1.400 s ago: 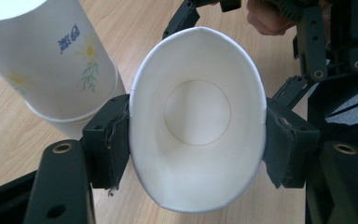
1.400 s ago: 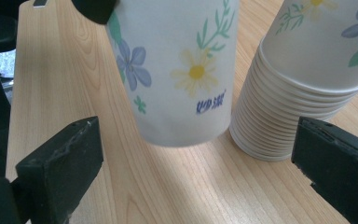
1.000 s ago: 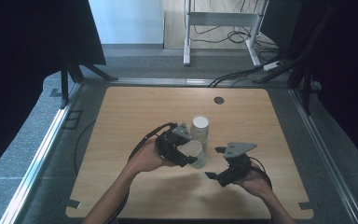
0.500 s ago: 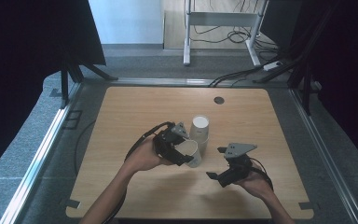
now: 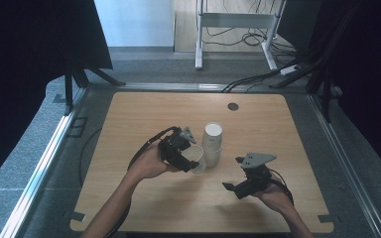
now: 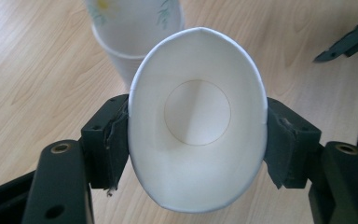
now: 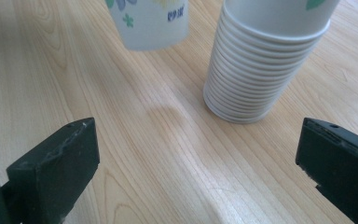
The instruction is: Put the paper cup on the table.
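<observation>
Pinching a single paper cup [image 6: 197, 140] by its rim, the left gripper [image 5: 186, 154] has its jaws closed on the cup's two sides hard enough to squash the mouth into an oval, and it holds the cup tilted and clear of the table [image 5: 129, 114], just beside the stack of cups [image 5: 212, 144] that stands upside down near the middle of the surface. In the right gripper view the held cup's flowered wall hangs above the wood with a shadow under it, so it is lifted free. The right gripper [image 5: 234, 187] waits nearer the front edge, to the right of the stack, its jaws wide apart and holding nothing. To do this step well, I would keep the squeeze light so the rim does not crease, carry the cup away from the stack before turning it, and set it down flat.
</observation>
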Demonstrator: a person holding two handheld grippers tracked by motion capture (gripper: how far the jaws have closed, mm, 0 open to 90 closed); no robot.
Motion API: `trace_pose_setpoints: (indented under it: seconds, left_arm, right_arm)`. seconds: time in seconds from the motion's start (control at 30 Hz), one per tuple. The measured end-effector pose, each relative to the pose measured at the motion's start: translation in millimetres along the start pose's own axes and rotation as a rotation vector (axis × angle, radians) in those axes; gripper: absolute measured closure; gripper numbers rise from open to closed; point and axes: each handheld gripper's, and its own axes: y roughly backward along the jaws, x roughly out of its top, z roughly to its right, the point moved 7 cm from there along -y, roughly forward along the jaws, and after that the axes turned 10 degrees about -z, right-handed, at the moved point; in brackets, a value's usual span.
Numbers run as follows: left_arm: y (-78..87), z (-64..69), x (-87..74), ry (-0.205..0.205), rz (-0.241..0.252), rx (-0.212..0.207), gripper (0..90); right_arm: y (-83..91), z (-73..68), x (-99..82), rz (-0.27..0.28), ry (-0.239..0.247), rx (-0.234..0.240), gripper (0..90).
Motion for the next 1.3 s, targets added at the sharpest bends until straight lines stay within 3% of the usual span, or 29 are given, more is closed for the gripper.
trace_pose_setpoints:
  seconds: [0.43,0.93,1.0,1.3]
  left_arm:
    - [1.5,-20.6,-11.5,0.056,-0.056,0.057,31.5]
    - [-1.4,-51.7,-32.7,0.149,-0.139,0.132,30.9]
    - [-3.1,-55.2,-34.9,0.180,-0.137,0.139,30.8]
    - [-12.1,-77.2,-50.2,0.235,-0.217,0.183,30.4]
  right_arm:
    - [0.7,5.4,-12.6,-0.011,-0.033,-0.037,0.0]
    - [2.5,13.7,-27.3,-0.014,-0.066,-0.070,0.0]
    - [2.1,14.6,-29.8,-0.017,-0.072,-0.072,0.0]
    - [-1.0,19.0,-39.1,-0.041,-0.091,-0.083,0.0]
